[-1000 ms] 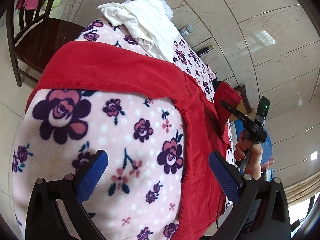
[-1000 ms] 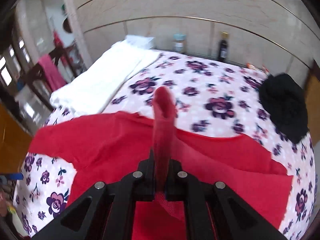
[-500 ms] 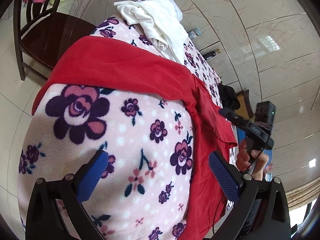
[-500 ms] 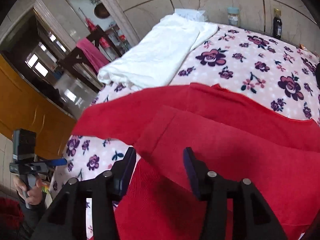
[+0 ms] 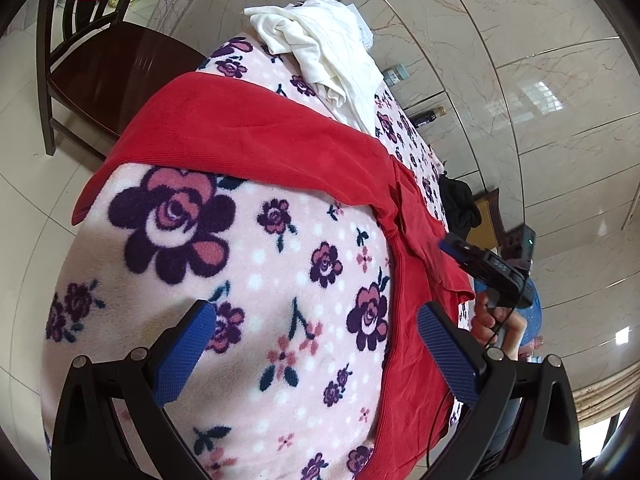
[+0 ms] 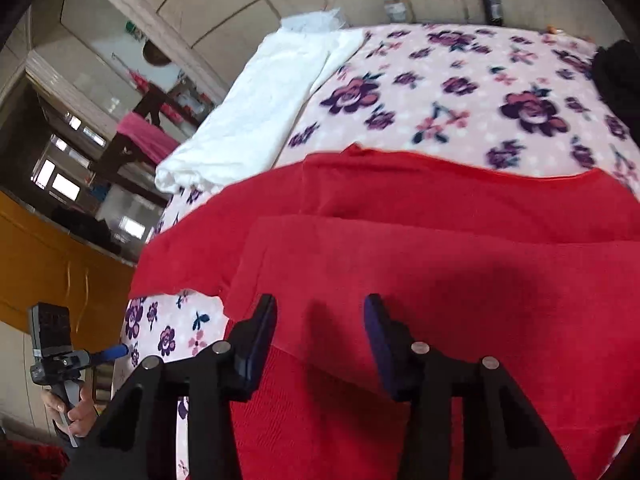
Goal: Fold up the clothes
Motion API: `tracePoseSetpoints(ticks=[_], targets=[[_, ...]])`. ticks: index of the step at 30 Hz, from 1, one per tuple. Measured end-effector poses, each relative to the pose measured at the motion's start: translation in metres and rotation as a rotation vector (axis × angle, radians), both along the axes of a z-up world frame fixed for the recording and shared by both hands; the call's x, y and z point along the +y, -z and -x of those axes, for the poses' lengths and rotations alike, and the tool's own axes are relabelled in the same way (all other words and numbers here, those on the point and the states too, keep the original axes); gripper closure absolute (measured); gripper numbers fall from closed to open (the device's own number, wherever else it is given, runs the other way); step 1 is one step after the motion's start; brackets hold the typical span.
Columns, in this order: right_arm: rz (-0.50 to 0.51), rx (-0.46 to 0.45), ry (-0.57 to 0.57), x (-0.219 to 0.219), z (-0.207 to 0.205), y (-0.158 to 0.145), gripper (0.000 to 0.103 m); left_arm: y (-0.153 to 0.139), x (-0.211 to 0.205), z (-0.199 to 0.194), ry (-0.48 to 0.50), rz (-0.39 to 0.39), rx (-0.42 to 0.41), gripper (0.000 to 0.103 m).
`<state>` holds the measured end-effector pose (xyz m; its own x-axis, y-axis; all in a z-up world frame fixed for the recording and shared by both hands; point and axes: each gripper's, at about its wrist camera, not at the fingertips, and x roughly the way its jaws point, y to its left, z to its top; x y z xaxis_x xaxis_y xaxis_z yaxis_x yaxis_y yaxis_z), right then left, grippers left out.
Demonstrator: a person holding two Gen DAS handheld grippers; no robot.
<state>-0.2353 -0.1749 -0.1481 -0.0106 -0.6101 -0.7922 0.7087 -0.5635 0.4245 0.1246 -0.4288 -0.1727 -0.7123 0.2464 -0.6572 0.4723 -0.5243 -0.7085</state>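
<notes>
The left tool (image 5: 316,344) stands spread at the bottom of its view, pinching nothing, above the flowered blanket (image 5: 224,280) on the worktop. The red garment (image 5: 248,136) crosses the frame's middle toward the lower right. The right tool (image 6: 320,320), its jaws just closing slightly, is spread over the folded red cloth without pinching it. A white garment (image 6: 260,112) lies upper left.

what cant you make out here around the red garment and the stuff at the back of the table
- Red knit garment: near edge cut off by the right wrist frame and hidden behind the jaws.
- Dark glass bottle: label too small.
- Black cloth bundle: cut off at the right wrist frame edge.
</notes>
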Motion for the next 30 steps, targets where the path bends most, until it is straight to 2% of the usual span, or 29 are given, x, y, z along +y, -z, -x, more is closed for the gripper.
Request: tracePoseSetpoints(ticks=[2, 5, 9, 11, 13, 16, 17, 19, 22, 23, 26, 30], targets=[[0.011, 0.024, 0.089, 0.044, 0.016, -0.01, 0.055, -0.001, -0.003, -0.003, -0.005, 0.004, 0.003, 0.0], [0.042, -0.007, 0.261, 0.123, 0.049, -0.012, 0.055, -0.003, -0.008, -0.007, -0.013, 0.008, 0.008, 0.001], [-0.023, -0.092, 0.445, 0.199, 0.088, 0.021, 0.055, -0.004, -0.014, -0.006, -0.03, 0.003, 0.019, 0.001], [0.001, -0.131, 0.447, 0.214, 0.094, 0.035, 0.058, -0.004, -0.014, -0.003, -0.033, 0.005, 0.021, 0.0], [0.05, -0.138, 0.431, 0.219, 0.092, 0.032, 0.058, -0.004, -0.016, -0.003, -0.044, 0.005, 0.023, 0.0], [0.174, -0.099, 0.401, 0.221, 0.078, 0.004, 0.056, -0.001, -0.026, -0.011, -0.089, -0.021, 0.05, 0.001], [0.203, -0.063, 0.379, 0.218, 0.07, -0.009, 0.05, 0.0, -0.032, -0.017, -0.113, -0.042, 0.074, 0.001], [0.245, -0.001, 0.324, 0.21, 0.051, -0.034, 0.041, 0.011, -0.052, -0.036, -0.167, -0.161, 0.176, 0.0], [0.257, 0.022, 0.232, 0.194, 0.026, -0.054, 0.039, 0.045, -0.085, -0.071, -0.274, -0.42, 0.307, 0.0], [0.26, 0.027, 0.202, 0.187, 0.018, -0.059, 0.039, 0.057, -0.095, -0.081, -0.31, -0.479, 0.328, 0.0], [0.268, 0.056, 0.146, 0.177, -0.006, -0.069, 0.039, 0.097, -0.124, -0.104, -0.416, -0.619, 0.353, 0.0], [0.243, 0.059, 0.111, 0.162, -0.024, -0.07, 0.038, 0.131, -0.153, -0.103, -0.448, -0.727, 0.368, 0.0]])
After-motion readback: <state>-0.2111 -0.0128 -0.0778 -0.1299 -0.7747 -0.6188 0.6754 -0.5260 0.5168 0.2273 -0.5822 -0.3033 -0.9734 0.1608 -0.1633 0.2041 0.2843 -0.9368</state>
